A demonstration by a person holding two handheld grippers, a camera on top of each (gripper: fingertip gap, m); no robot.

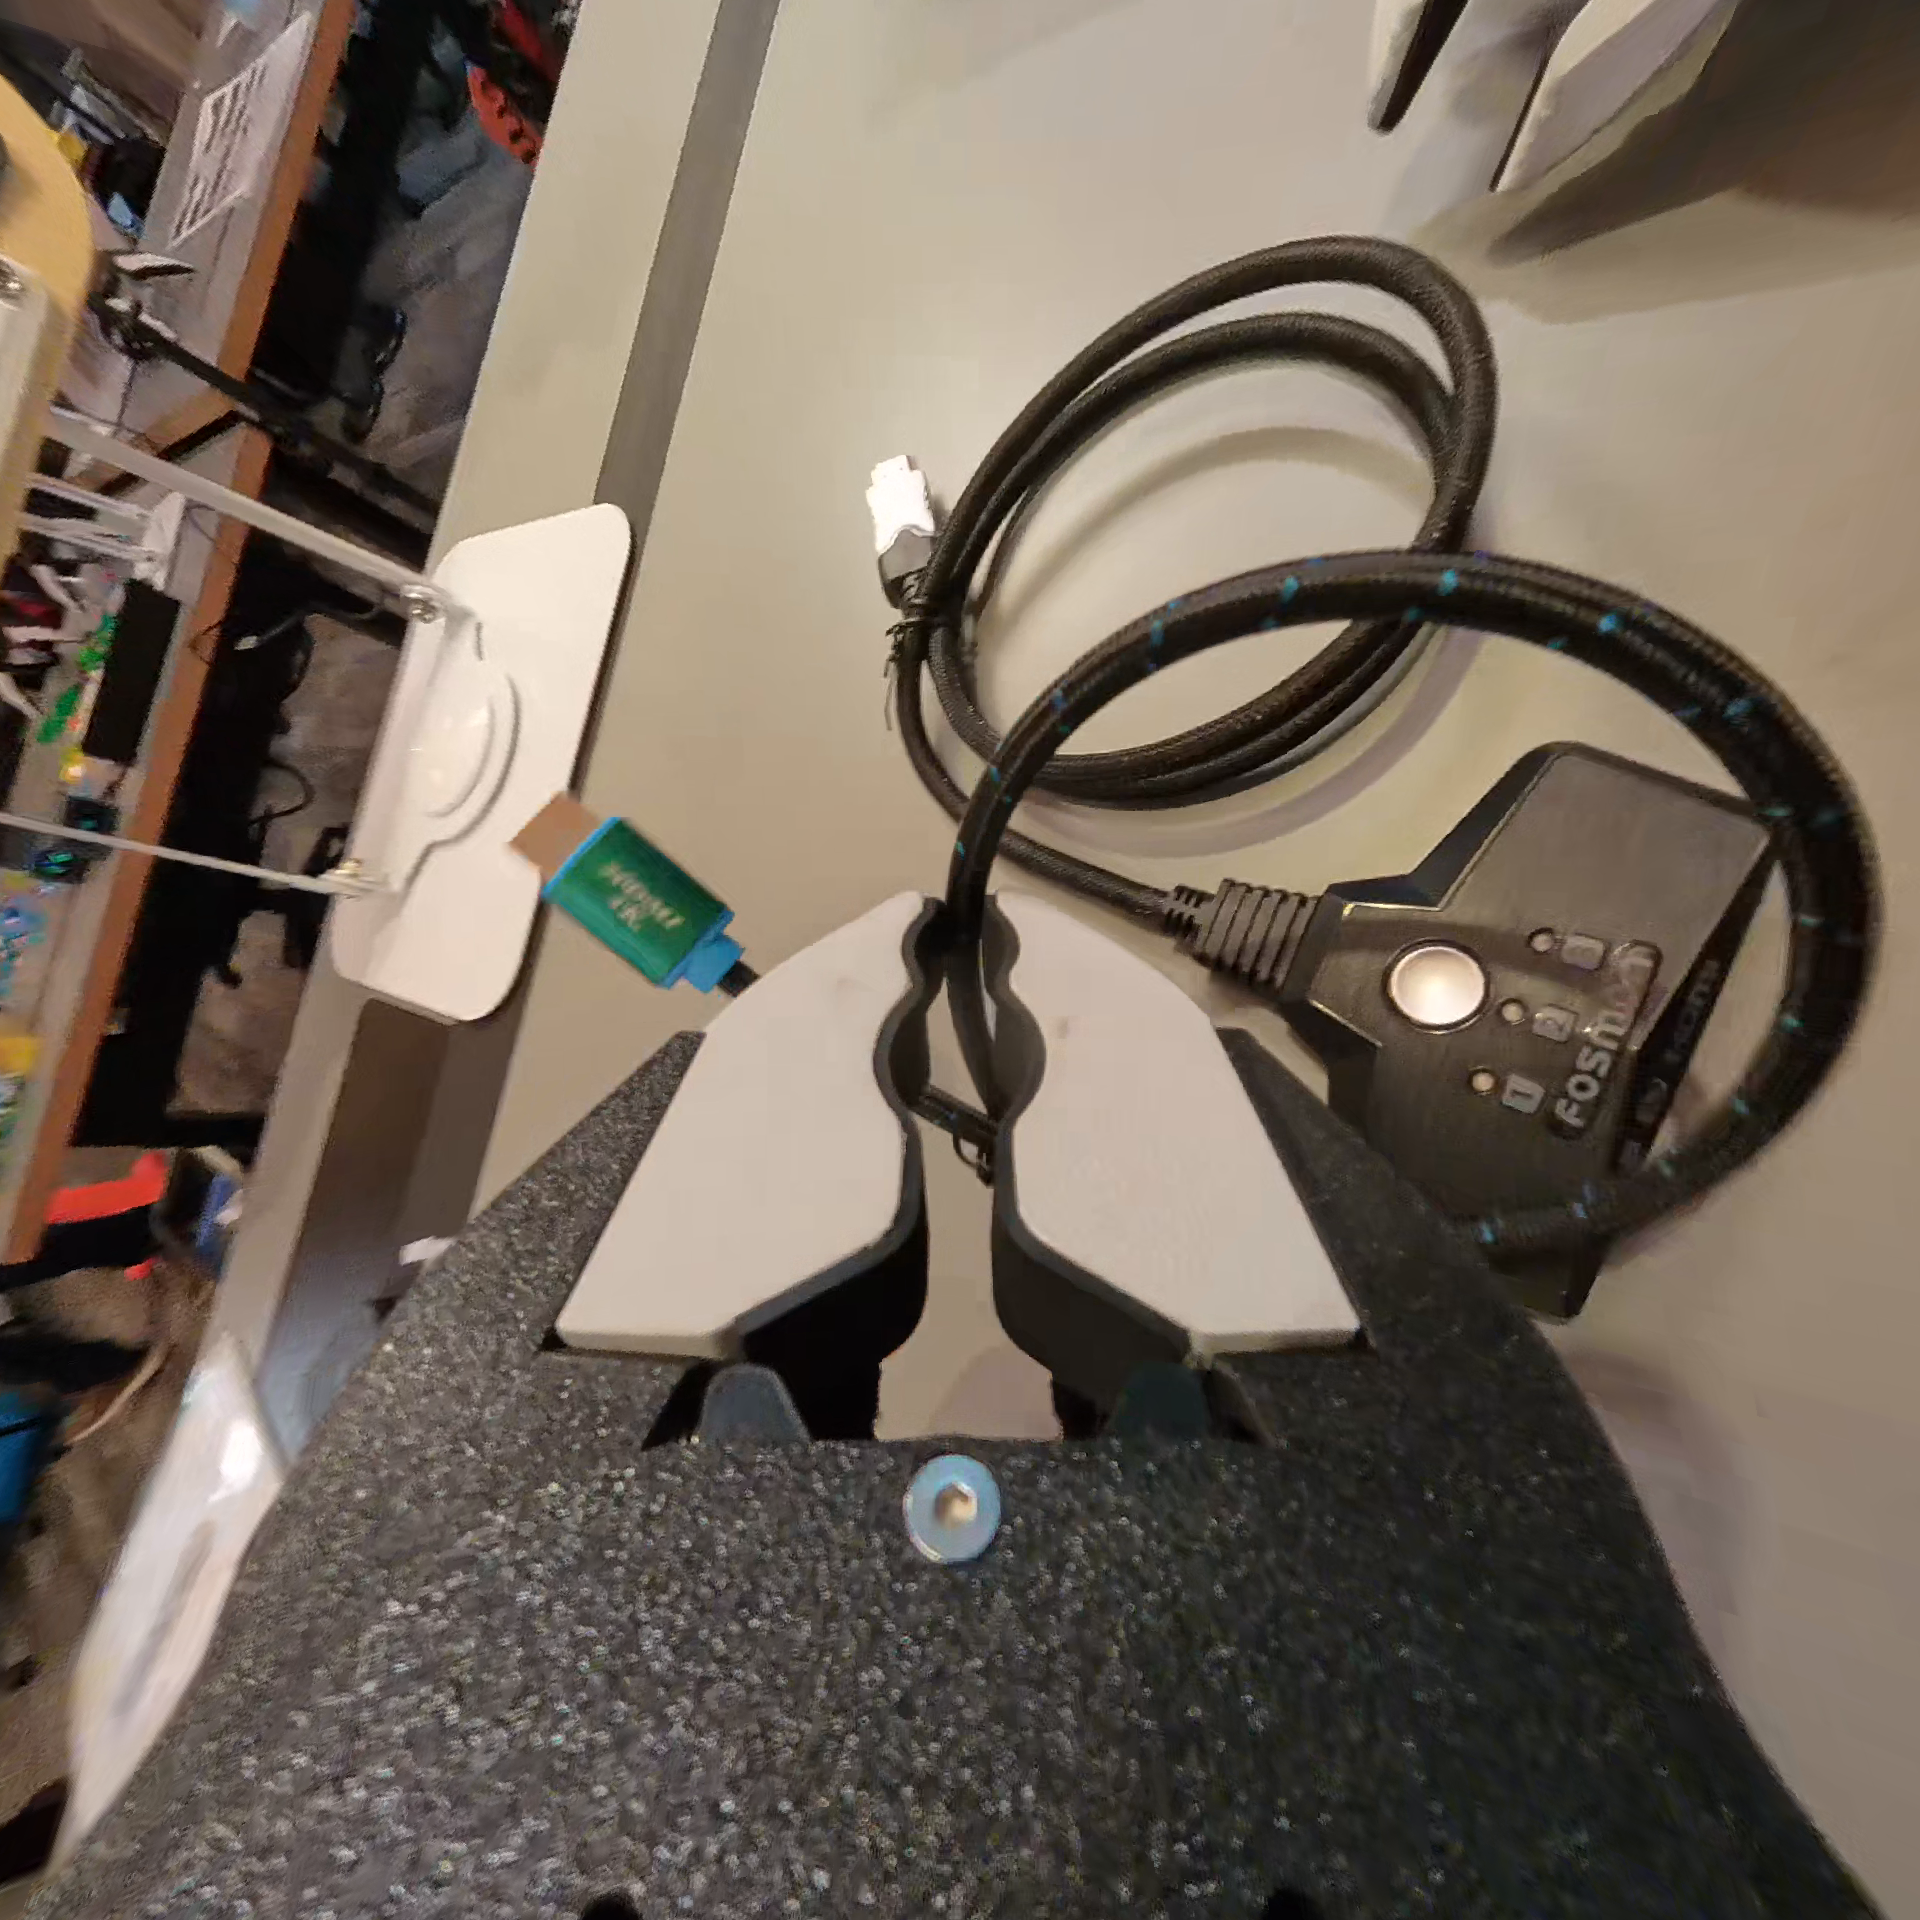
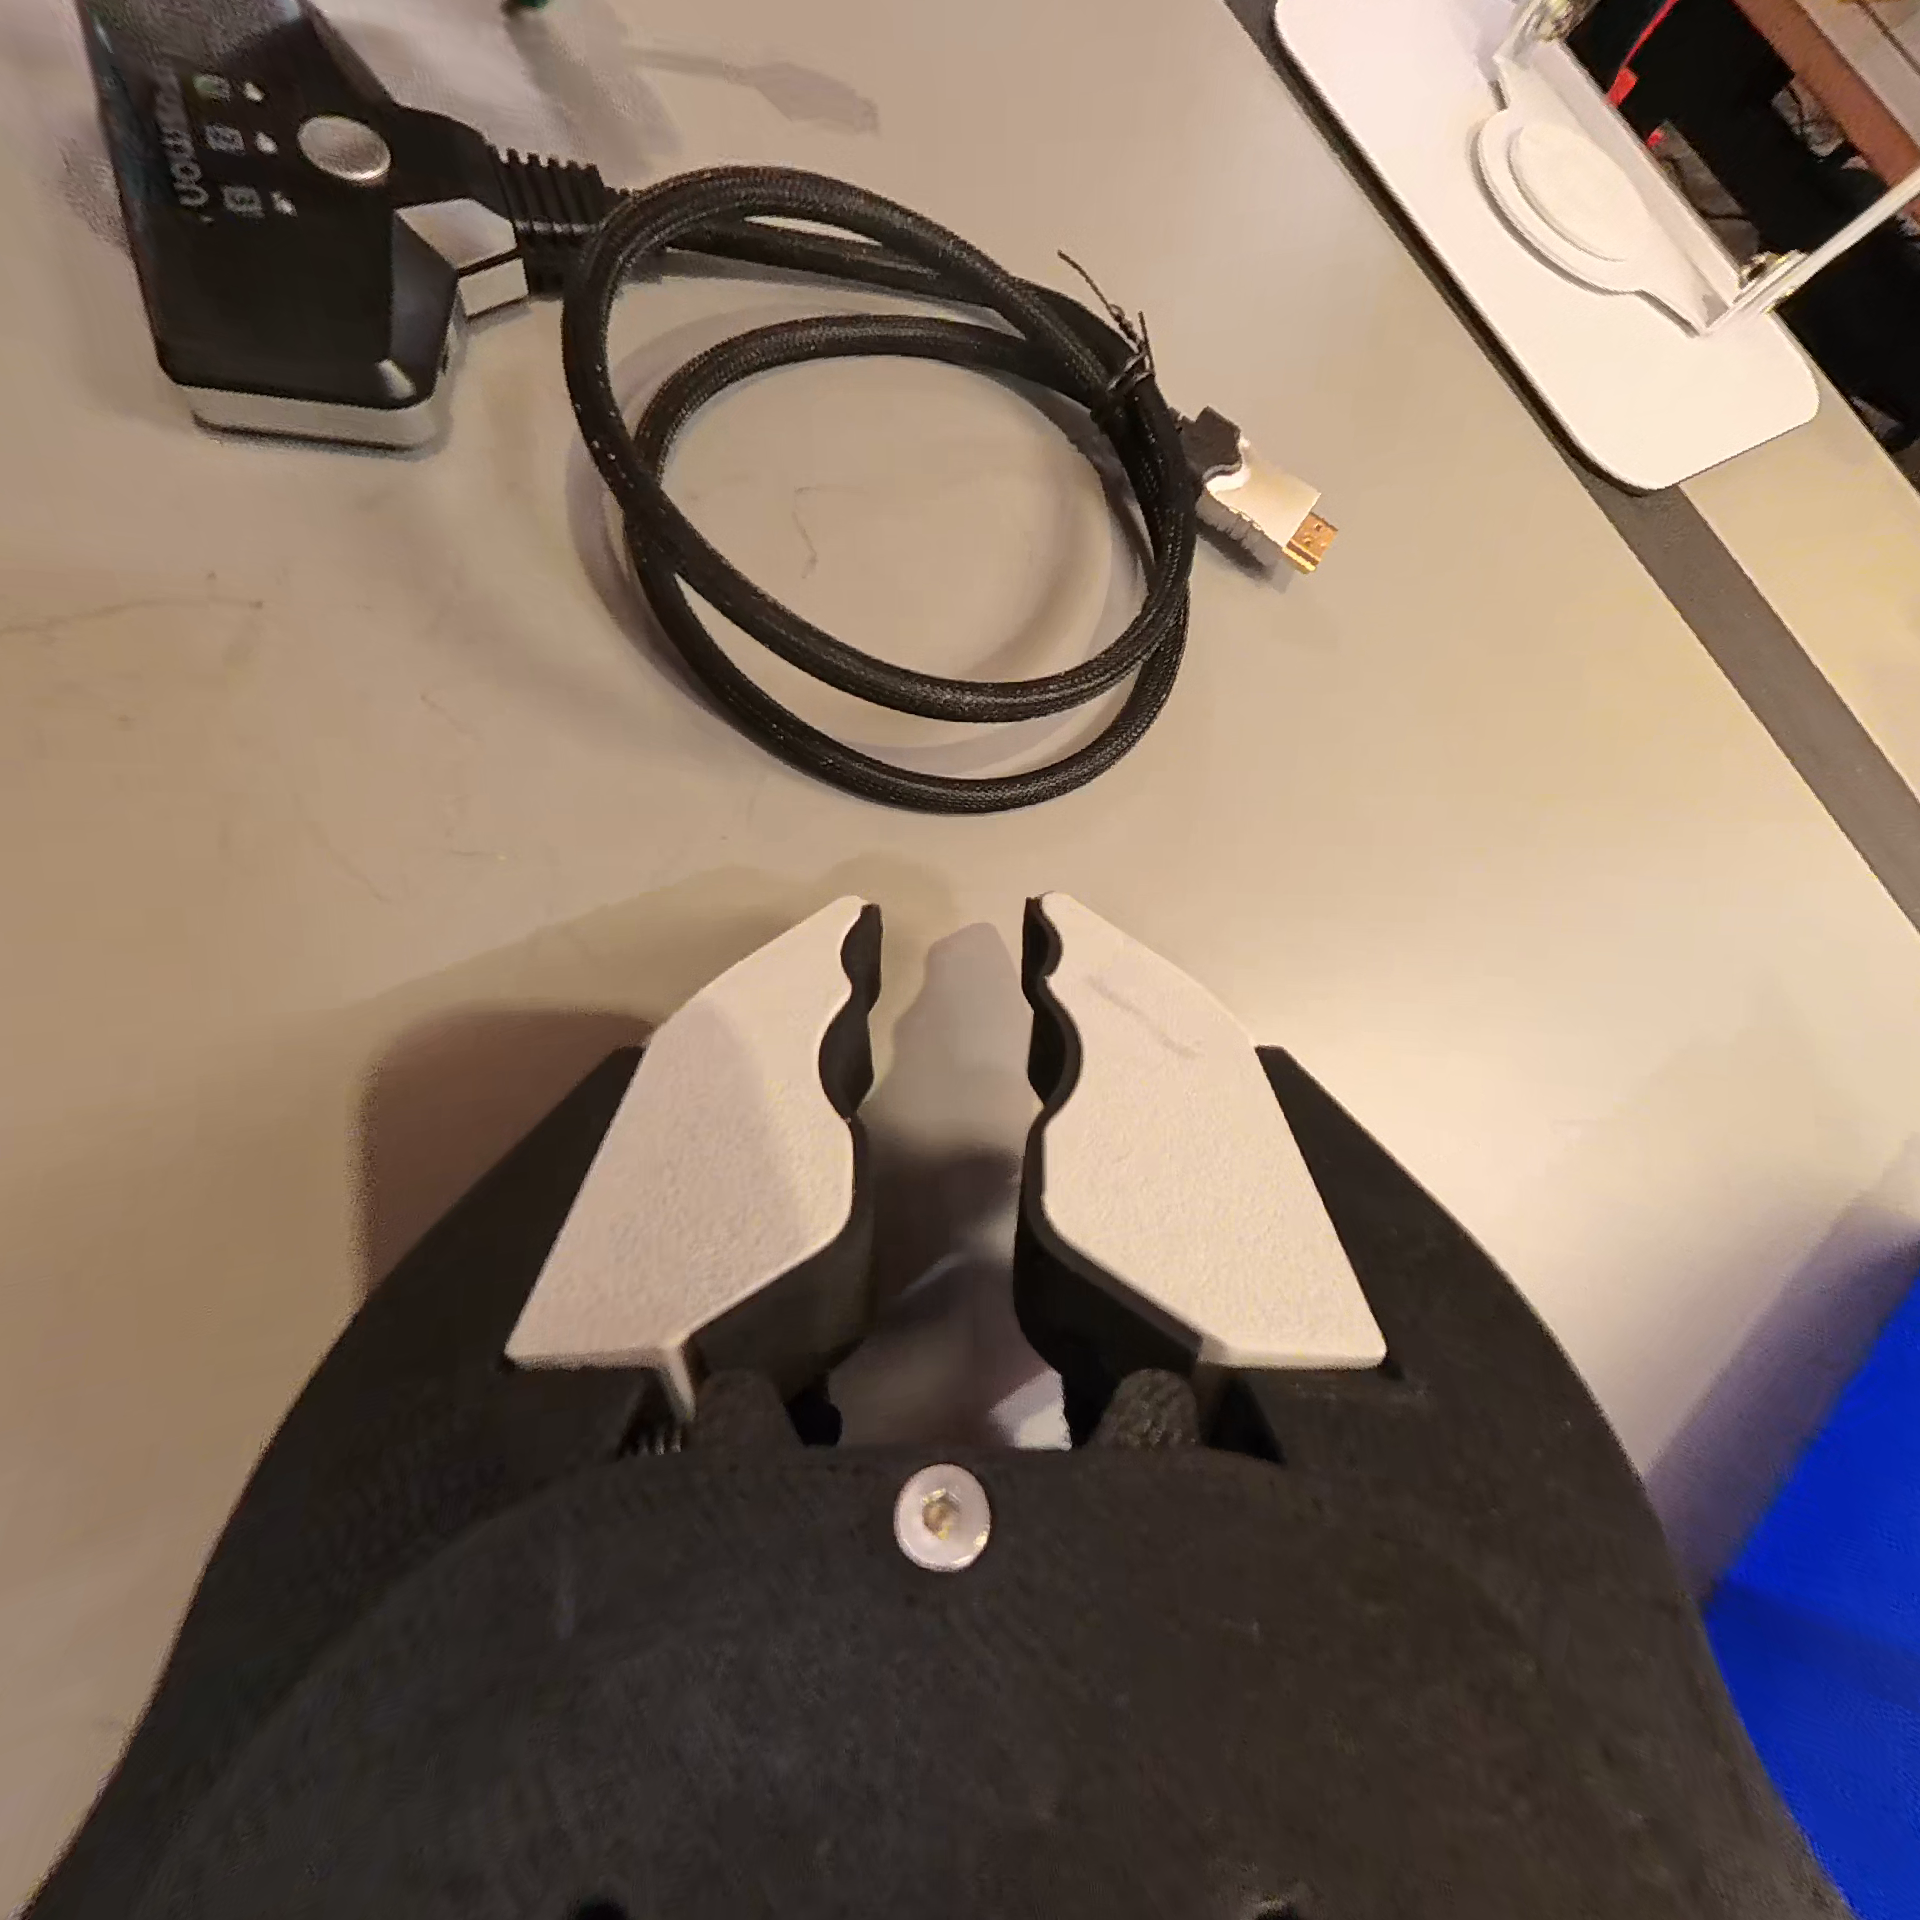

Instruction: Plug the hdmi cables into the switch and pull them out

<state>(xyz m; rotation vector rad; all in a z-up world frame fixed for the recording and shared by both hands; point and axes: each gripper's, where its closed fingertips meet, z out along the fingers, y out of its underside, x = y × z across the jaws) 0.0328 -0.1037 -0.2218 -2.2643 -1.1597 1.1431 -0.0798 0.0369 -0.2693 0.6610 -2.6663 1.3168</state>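
The left hand-held gripper is pinched on a black cable flecked with blue, which runs between its grey fingers near their tips. That cable ends in a green-bodied HDMI plug, sticking out to the left of the gripper with its metal tip free in the air above the worktop, unplugged. The rest of the cable loops round to the right, passing over the black switch, which lies flat just right of the gripper. The switch carries a round silver button, small indicator marks and printed lettering on its top; the green plug also bears print.

The switch's own black braided cable lies coiled on the worktop, tied with a thin black tie, and ends in a silver plug with a gold tip, lying loose and apart from the switch.

The right hand-held gripper hovers low over bare worktop with its fingers spread a little and nothing between them; the coil lies ahead of it, with open surface between.

A white plate-shaped base with a clear bracket sits at the worktop's edge, beyond the silver plug. A dark strip runs along that edge. Off the edge in the left wrist view the background is cluttered and blurred.
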